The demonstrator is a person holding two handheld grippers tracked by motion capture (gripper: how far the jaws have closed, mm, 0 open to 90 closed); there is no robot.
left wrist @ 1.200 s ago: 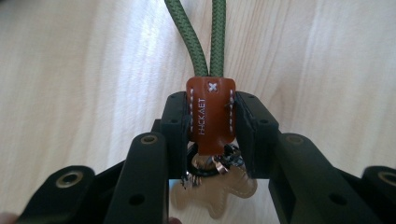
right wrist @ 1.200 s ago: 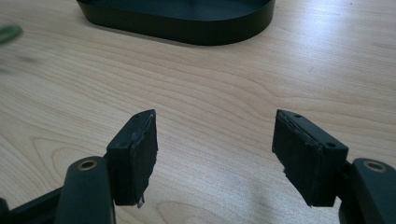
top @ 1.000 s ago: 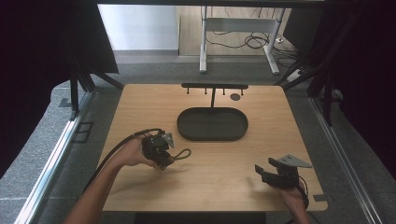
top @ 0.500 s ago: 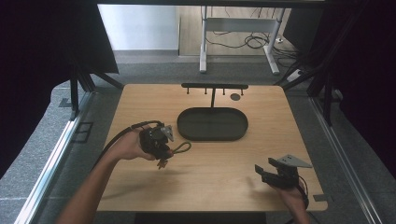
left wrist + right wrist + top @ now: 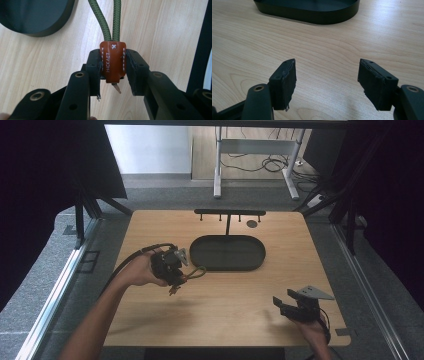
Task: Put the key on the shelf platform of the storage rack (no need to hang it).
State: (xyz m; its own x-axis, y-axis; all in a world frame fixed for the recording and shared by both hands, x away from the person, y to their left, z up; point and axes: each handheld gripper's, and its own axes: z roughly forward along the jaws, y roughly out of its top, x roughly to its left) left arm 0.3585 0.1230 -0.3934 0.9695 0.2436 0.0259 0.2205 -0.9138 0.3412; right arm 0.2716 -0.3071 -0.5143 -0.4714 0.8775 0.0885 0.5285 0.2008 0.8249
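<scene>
Near the left edge of the table (image 5: pixel 150 227), about midway between its near and far edges, the left gripper (image 5: pixel 169 266) is held up in the person's left hand (image 5: pixel 137 272). Its jaws pinch a brown leather tab (image 5: pixel 113 61) from which a loop of green cord (image 5: pixel 108 18) runs. The high view gives the layout: the cord (image 5: pixel 196 272) curls out toward the dark oval tray (image 5: pixel 228 253), which lies in the middle of the table, nearer the far edge, and the gripper's shadow falls on the wood below and nearer the person, so tab and cord hang clear of the table. The left gripper view shows what the high view is too small to tell: white stitching down both sides of the tab, a small cross stitch at its top, stamped letters along its face, the two strands of cord entering its top side by side, and a small metal tip (image 5: pixel 117 88) poking out at its lower end. A curved piece of the tray's rim (image 5: pixel 37 25) shows at the upper left there.

By the near right corner of the table, the right gripper (image 5: pixel 295 306) lies low in the person's right hand (image 5: pixel 312 332). The right gripper view shows its jaws spread wide with bare wood between the pads (image 5: pixel 288 81), and the tray's wall (image 5: pixel 312 13) across the top.
</scene>
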